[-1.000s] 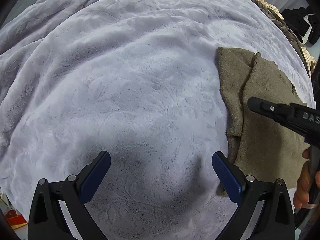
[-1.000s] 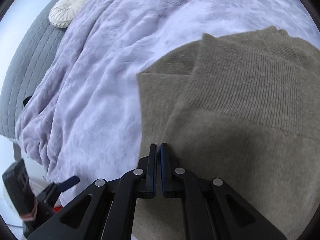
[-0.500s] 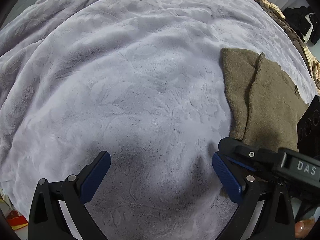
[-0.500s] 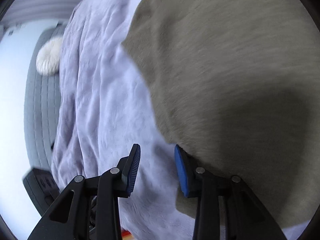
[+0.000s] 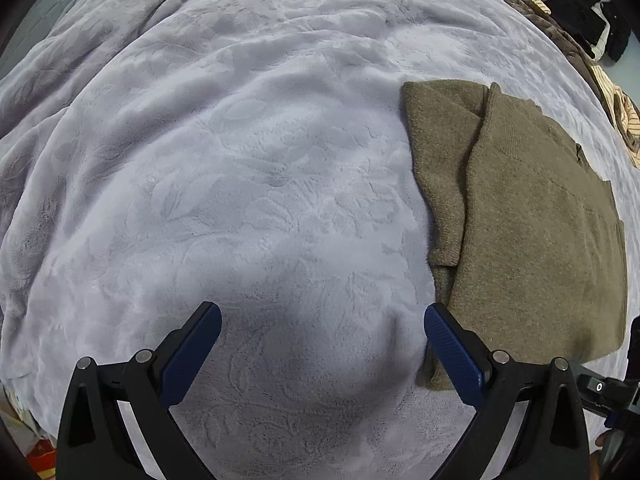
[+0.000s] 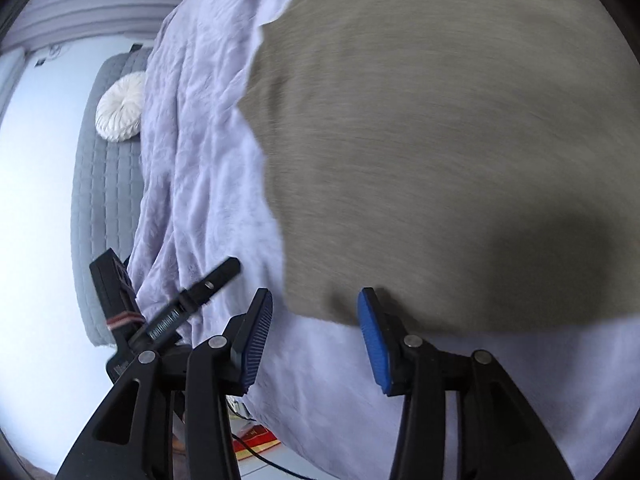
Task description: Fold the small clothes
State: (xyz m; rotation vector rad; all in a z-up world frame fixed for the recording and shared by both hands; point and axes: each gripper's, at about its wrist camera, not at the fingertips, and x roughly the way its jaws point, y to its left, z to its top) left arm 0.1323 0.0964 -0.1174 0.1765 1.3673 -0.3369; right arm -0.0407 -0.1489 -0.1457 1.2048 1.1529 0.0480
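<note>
Left gripper [image 5: 322,350]: released, jaws wide over bare pale lilac embossed fleece blanket [image 5: 224,168]. Folded olive-brown knitted garment [image 5: 520,216] lies flat on the blanket, to its right, near edge beside the right blue pad. Right gripper [image 6: 316,336]: released, empty, at the garment's near left corner.

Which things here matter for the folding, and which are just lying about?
Job:
- olive sweater, part-folded on the blanket
- left claw, open
- right claw, open

Lying about:
- lilac blanket
- clothes heap at the far edge
- round white cushion
</note>
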